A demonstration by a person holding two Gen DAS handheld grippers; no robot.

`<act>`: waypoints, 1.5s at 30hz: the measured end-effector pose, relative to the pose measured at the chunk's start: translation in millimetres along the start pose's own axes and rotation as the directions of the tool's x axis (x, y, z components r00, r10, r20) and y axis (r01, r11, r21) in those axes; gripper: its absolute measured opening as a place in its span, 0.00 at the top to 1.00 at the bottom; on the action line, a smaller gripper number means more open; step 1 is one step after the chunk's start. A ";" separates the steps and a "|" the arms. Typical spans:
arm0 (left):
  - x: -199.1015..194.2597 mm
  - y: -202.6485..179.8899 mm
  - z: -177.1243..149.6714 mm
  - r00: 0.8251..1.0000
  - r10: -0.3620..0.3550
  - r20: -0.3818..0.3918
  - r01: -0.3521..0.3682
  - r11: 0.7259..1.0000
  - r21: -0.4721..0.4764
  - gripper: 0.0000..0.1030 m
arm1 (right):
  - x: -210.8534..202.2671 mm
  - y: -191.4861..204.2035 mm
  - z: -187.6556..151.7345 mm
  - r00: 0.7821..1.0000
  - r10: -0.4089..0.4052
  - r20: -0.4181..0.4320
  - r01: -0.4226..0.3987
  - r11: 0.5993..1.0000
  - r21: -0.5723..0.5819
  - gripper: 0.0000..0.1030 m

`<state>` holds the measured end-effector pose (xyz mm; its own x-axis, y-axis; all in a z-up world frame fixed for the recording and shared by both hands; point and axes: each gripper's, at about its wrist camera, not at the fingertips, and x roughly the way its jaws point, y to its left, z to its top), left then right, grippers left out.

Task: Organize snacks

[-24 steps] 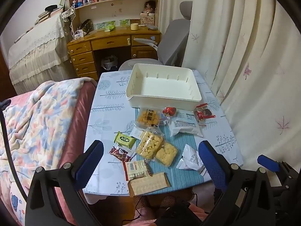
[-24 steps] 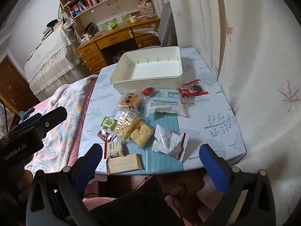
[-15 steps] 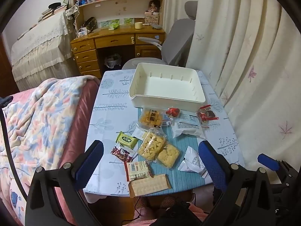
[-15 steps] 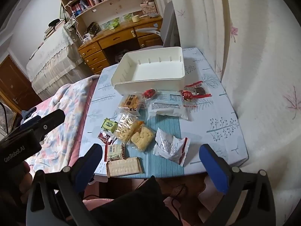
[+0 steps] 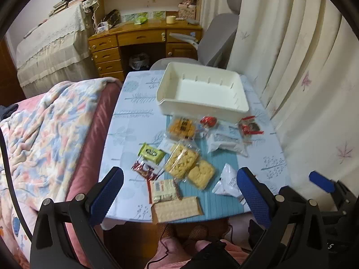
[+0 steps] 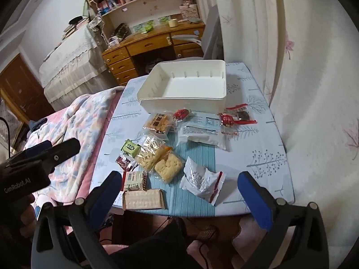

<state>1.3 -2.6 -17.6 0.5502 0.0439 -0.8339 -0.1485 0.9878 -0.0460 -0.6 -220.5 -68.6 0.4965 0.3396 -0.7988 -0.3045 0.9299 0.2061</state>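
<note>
Since the earlier frames both views have tipped slightly downward, so the snacks sit a little lower and nearer, though no packet has shifted. The left claw [image 5: 179, 192] hangs released and empty above the near edge of the desk [image 5: 125, 134]. The green packet [image 5: 151, 153] and dark red packet [image 5: 144, 168] lie just beyond its left finger, the flat cracker pack [image 5: 177, 208] between its fingers. The white bin [image 5: 202, 94] stands empty at the far end, probably the destination, with everything spread before it. The right claw [image 6: 179, 195] is likewise released, the white pouch [image 6: 202, 182] lying just ahead between its fingers, apart from them.
</note>
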 end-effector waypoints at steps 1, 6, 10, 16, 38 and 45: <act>0.6 0.1 -1.9 1.000 0.006 -0.006 -0.006 1.000 -0.004 0.02 | 0.3 -1.0 -1.1 1.000 0.003 0.004 -0.003 1.000 -0.006 0.00; 9.0 7.0 -16.4 0.998 0.015 -0.063 -0.019 0.997 -0.072 0.02 | 7.7 -6.6 -5.9 1.000 -0.012 0.018 0.013 0.998 -0.055 0.00; 18.9 14.3 -30.9 0.994 -0.001 -0.112 -0.015 0.990 -0.142 0.02 | 14.3 -12.4 -10.2 0.999 -0.014 0.030 0.017 0.994 -0.111 0.00; 43.1 24.1 -55.0 0.980 -0.006 -0.201 -0.038 0.975 -0.217 0.02 | 29.7 -13.5 -20.0 0.999 -0.040 0.034 0.047 0.973 -0.226 0.00; 201.7 48.3 -113.3 0.803 -0.170 -0.571 -0.139 0.878 -0.457 0.02 | 121.2 -5.0 -54.8 0.988 -0.126 -0.091 0.057 0.837 -0.544 0.00; 233.7 64.5 -126.7 0.769 -0.239 -0.592 -0.220 0.771 -0.597 0.02 | 152.6 3.0 -65.0 0.982 -0.156 -0.109 0.043 0.741 -0.670 0.00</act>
<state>16.2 52.4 -285.1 -0.0278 -0.2912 -0.9563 -0.7261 0.6634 -0.1809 21.5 -175.1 -226.7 0.4461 0.1731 -0.8781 -0.7489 0.6095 -0.2603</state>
